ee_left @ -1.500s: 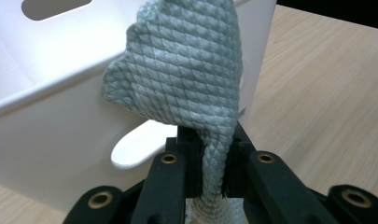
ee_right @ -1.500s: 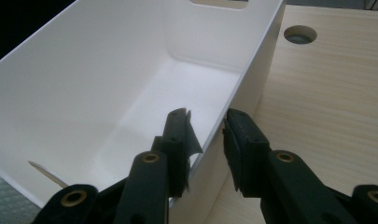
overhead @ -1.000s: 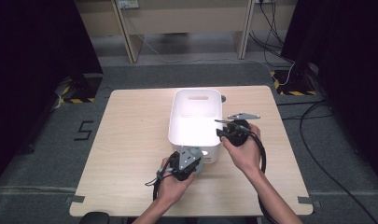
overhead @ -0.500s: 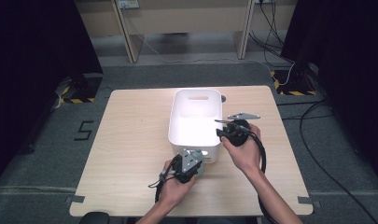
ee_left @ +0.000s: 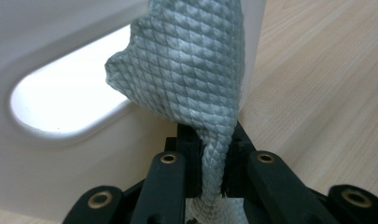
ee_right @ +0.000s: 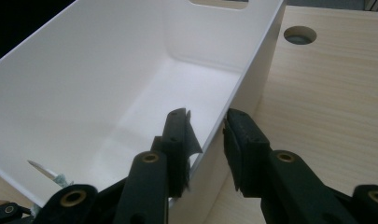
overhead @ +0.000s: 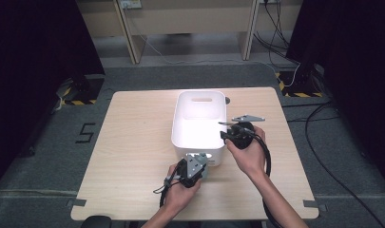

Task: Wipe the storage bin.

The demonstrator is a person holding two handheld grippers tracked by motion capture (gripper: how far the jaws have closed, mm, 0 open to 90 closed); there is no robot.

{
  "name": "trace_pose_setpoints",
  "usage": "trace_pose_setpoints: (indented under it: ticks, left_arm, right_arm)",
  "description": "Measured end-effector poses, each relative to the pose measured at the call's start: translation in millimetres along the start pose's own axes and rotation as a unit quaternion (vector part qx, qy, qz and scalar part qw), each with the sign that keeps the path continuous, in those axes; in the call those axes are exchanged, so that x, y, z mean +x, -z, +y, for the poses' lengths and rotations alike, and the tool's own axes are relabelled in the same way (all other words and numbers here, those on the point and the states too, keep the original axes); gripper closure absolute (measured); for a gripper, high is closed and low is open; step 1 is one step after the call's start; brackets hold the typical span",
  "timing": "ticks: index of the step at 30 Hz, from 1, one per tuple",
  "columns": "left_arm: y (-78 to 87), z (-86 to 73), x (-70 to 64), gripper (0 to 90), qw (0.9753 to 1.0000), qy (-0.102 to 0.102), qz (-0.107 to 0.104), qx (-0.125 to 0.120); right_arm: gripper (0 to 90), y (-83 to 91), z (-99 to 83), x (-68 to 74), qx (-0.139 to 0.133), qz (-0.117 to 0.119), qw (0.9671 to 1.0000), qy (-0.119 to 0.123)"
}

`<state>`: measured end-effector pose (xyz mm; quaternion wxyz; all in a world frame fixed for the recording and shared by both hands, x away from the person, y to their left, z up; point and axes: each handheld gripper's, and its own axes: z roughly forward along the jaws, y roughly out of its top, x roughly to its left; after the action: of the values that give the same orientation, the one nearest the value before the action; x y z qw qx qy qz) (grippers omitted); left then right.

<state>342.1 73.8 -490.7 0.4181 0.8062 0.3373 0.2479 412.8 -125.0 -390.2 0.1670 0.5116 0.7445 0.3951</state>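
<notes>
Grey-green quilted cloth [ee_left: 186, 88] in centre of left gripper view, running from top of frame down into the jaws; lower end pinched between them. Cloth hangs against near end wall of white bin [ee_left: 60, 154], just right of the oval handle cut-out [ee_left: 65, 107] at mid-left of frame. In high view, cloth barely visible as a pale scrap at lower centre, hard to make out.

Left gripper [overhead: 192, 167] lower centre of high view, held in left hand [overhead: 180, 190], jaws closed on the cloth, right up against the bin's near end.

White bin [overhead: 199, 142] centre of high view, long axis running away from the person, inside looks empty, second handle slot on far wall at top. Right gripper view: bin interior takes upper left, right side wall rim runs diagonally to centre.

Right gripper [ee_right: 207, 135] straddles that side wall rim, one jaw inside, one outside, jaws apart with a small gap, not clamped. High view: right gripper [overhead: 237, 133] centre right, in right hand [overhead: 247, 154].

Light wood table [overhead: 133, 142] under everything. Round cable hole [ee_right: 300, 34] in tabletop, upper right of right gripper view.
</notes>
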Motion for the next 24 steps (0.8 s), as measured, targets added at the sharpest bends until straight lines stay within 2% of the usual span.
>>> trace_pose_setpoints:
  ticks: [24]
  left_arm:
    - [-11.4,-5.4,-5.1,81.1,1.0,-0.001,-0.004,0.007]
  right_arm:
    - [70.0,-0.5,-0.4,0.3,-0.001,0.0,1.0,0.001]
